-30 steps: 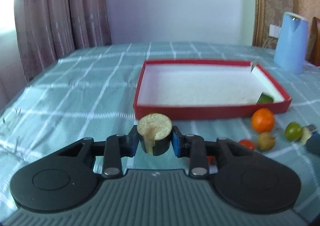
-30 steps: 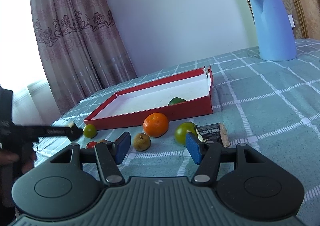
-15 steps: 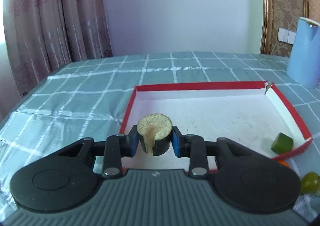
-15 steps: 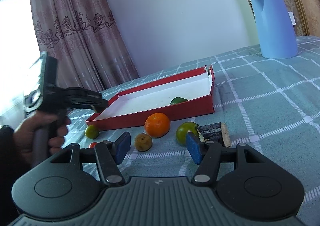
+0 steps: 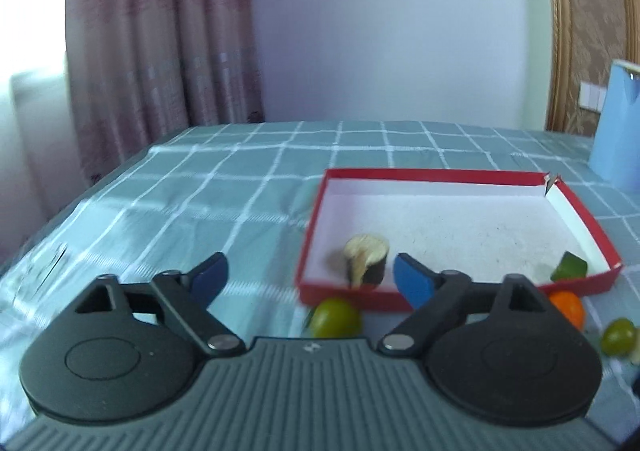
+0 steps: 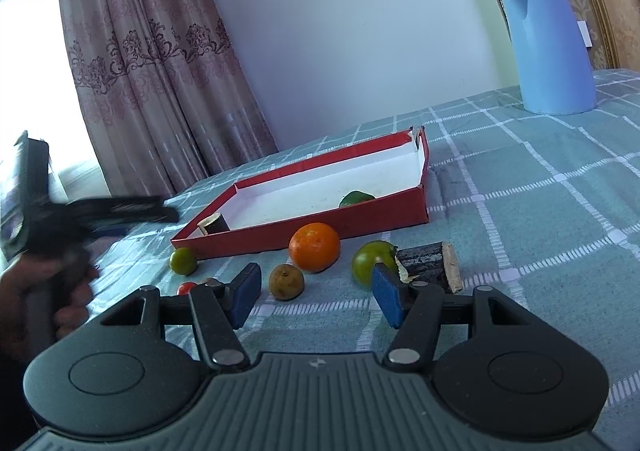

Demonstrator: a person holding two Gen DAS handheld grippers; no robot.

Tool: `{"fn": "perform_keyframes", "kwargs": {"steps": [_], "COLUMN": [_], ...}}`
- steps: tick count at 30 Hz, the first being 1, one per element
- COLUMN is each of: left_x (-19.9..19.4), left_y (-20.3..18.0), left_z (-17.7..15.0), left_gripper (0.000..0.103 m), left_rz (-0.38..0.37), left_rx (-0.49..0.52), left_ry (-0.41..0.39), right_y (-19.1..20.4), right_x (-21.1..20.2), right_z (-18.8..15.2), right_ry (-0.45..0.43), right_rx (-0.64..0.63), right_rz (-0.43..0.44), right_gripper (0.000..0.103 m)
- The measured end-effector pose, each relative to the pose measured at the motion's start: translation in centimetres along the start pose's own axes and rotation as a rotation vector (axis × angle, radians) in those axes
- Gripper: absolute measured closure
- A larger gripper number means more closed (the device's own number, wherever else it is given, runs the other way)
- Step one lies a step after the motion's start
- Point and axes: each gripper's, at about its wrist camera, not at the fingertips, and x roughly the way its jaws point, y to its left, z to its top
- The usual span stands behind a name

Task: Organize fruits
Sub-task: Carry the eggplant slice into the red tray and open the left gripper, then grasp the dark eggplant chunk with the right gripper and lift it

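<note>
A short dark-skinned cut piece with a pale top (image 5: 366, 260) stands inside the red tray (image 5: 576, 211) at its near left corner; it also shows in the right wrist view (image 6: 212, 223). My left gripper (image 5: 310, 278) is open and empty, just in front of the tray. A green wedge (image 5: 568, 265) lies in the tray's near right corner. My right gripper (image 6: 314, 293) is open and empty, low over the table. Before it lie an orange (image 6: 315, 247), a brown fruit (image 6: 286, 282), two green fruits (image 6: 370, 261) (image 6: 183, 261), a small red one (image 6: 187, 288) and a dark cut piece (image 6: 430, 265).
A blue kettle (image 6: 546, 45) stands at the back right on the checked green tablecloth (image 6: 540, 219). Curtains hang behind the table on the left. The left hand-held gripper (image 6: 92, 211) shows in the right wrist view beside the tray's left end.
My left gripper has opened and let go of the cut piece, which now stands in the tray, and has drawn back a little. My right gripper has hardly moved.
</note>
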Motion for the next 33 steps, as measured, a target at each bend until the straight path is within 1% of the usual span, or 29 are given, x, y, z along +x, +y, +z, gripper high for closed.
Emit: {"fn": "perform_keyframes", "kwargs": {"steps": [2, 4, 5, 7, 10, 12, 17, 20, 22, 25, 26, 27, 29, 31, 33], "left_x": [-1.8, -2.9, -3.4, -4.1, -4.0, -4.0, -3.8, -3.6, -3.5, -3.7, -3.7, -3.7, -3.7, -3.6, -3.6], "left_y": [1.0, 1.7, 2.0, 2.5, 2.5, 2.6, 2.8, 3.3, 3.6, 3.5, 3.5, 3.5, 3.5, 3.5, 3.5], "left_z": [-1.4, -2.6, -3.2, -4.5, -6.0, -6.5, -6.6, -6.8, -6.8, -6.9, -6.9, -6.9, -6.9, -6.9, -6.9], "left_gripper": [0.011, 0.007, 0.007, 0.005, 0.004, 0.004, 0.004, 0.004, 0.004, 0.004, 0.004, 0.004, 0.004, 0.003, 0.003], "left_rz": [0.001, 0.012, 0.006, 0.016, 0.015, 0.003, -0.015, -0.031, -0.042, -0.051, -0.052, -0.055, -0.056, -0.055, -0.054], "left_rx": [-0.006, -0.015, -0.016, -0.022, -0.015, -0.023, -0.037, -0.063, -0.074, -0.072, -0.071, -0.07, -0.07, -0.071, -0.073], "left_ry": [-0.022, -0.036, -0.044, -0.063, -0.046, -0.032, -0.022, -0.011, -0.01, -0.013, -0.014, -0.013, -0.013, -0.013, -0.013], "right_y": [0.2, 0.5, 0.6, 0.7, 0.4, 0.1, 0.4, 0.5, 0.4, 0.3, 0.1, 0.0, -0.2, -0.3, -0.2], "right_x": [-0.2, -0.7, -0.9, -1.4, -1.9, -1.6, 0.2, 1.2, 1.6, 2.0, 2.1, 2.3, 2.5, 2.7, 2.8], "right_z": [0.0, -0.1, -0.1, -0.2, 0.0, 0.2, 0.8, 0.8, 0.9, 1.0, 1.1, 1.2, 1.2, 1.2, 1.2], "right_ry": [-0.006, -0.013, -0.013, -0.022, -0.045, -0.027, 0.052, 0.102, 0.114, 0.143, 0.153, 0.162, 0.178, 0.185, 0.189], "right_rx": [-0.014, -0.037, -0.055, -0.094, -0.121, -0.137, -0.204, -0.228, -0.228, -0.224, -0.216, -0.21, -0.197, -0.195, -0.2], "right_rz": [-0.006, -0.027, -0.048, -0.092, -0.18, -0.238, -0.327, -0.356, -0.38, -0.384, -0.384, -0.384, -0.381, -0.374, -0.38], "right_gripper": [0.043, 0.043, 0.043, 0.043, 0.042, 0.034, 0.034, 0.034, 0.034, 0.034, 0.041, 0.051, 0.061, 0.068, 0.071]}}
